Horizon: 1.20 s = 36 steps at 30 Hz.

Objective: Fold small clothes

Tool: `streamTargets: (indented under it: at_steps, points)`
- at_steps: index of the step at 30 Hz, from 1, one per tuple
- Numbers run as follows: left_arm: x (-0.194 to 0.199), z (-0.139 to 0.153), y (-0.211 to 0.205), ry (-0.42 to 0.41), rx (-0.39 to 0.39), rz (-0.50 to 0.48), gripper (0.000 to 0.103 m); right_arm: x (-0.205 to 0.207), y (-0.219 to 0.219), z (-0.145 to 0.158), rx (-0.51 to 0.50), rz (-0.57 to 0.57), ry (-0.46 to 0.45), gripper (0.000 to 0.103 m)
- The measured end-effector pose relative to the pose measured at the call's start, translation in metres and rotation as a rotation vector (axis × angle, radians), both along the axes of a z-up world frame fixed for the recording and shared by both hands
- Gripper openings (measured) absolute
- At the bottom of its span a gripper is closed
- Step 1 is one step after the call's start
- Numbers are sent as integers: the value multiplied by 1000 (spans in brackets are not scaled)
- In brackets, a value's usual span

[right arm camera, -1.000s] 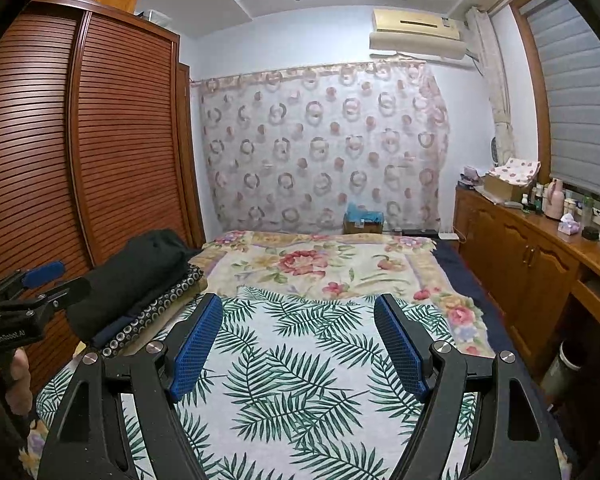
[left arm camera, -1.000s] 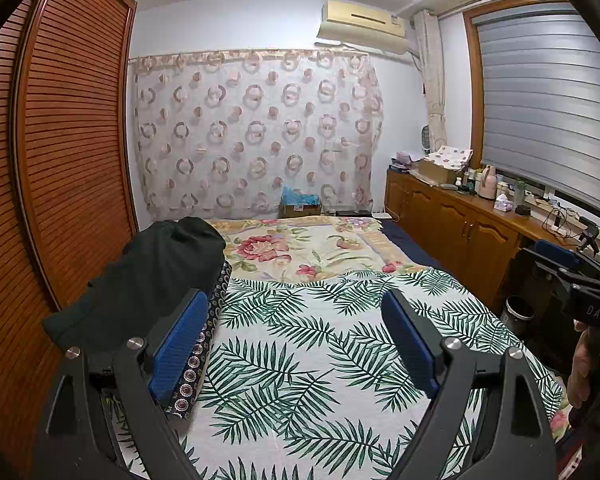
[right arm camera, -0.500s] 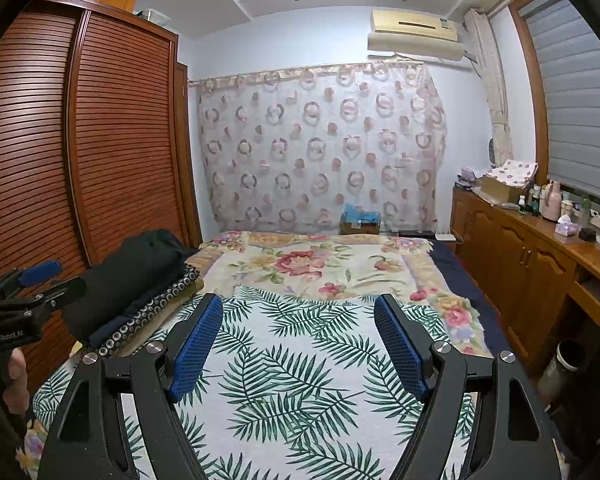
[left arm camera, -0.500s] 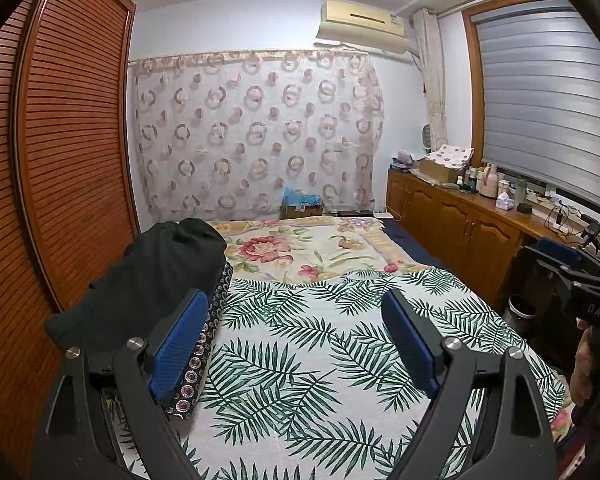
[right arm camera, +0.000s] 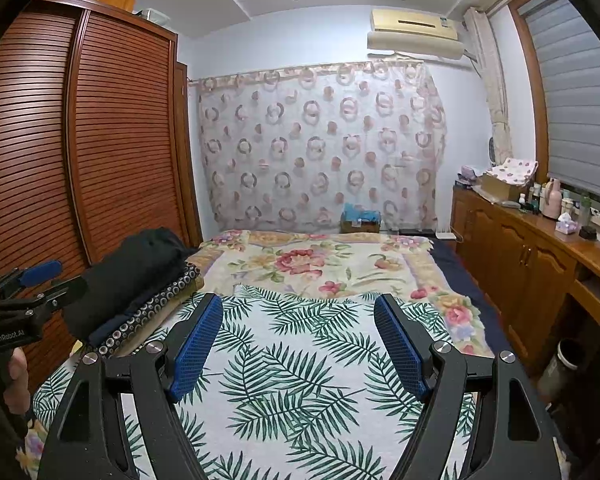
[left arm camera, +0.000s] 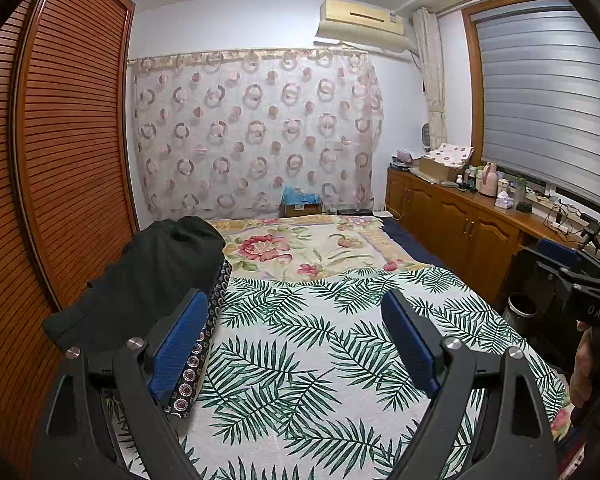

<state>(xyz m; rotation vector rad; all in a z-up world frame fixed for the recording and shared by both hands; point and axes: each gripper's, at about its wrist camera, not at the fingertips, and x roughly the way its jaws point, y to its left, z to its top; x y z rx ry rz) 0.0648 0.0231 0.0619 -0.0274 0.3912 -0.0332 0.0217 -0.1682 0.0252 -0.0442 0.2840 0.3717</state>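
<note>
A pile of dark clothes [left arm camera: 140, 276] lies on the left side of the bed, on top of a patterned dark cloth [left arm camera: 212, 312]; it also shows in the right wrist view [right arm camera: 136, 268]. My left gripper [left arm camera: 296, 344] is open and empty, held above the palm-leaf sheet [left arm camera: 300, 344], with its left finger close to the pile. My right gripper [right arm camera: 300, 344] is open and empty above the same sheet [right arm camera: 300, 360], to the right of the pile. Each gripper shows at the edge of the other's view.
A floral blanket [left arm camera: 300, 248] covers the far half of the bed. A slatted wooden wardrobe [left arm camera: 60, 160] stands along the left. A wooden cabinet [right arm camera: 540, 264] with bottles runs along the right. A bin [left arm camera: 520, 312] stands by the bed.
Both grippers have stayed open and nearly still; the views have shifted only slightly.
</note>
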Motion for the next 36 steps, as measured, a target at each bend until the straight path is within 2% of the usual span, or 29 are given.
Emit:
streamTargets:
  at_steps: [36]
  points:
    - [1,-1,1,-1,1,-1,89,0,-5,0,-1,2,-5,80]
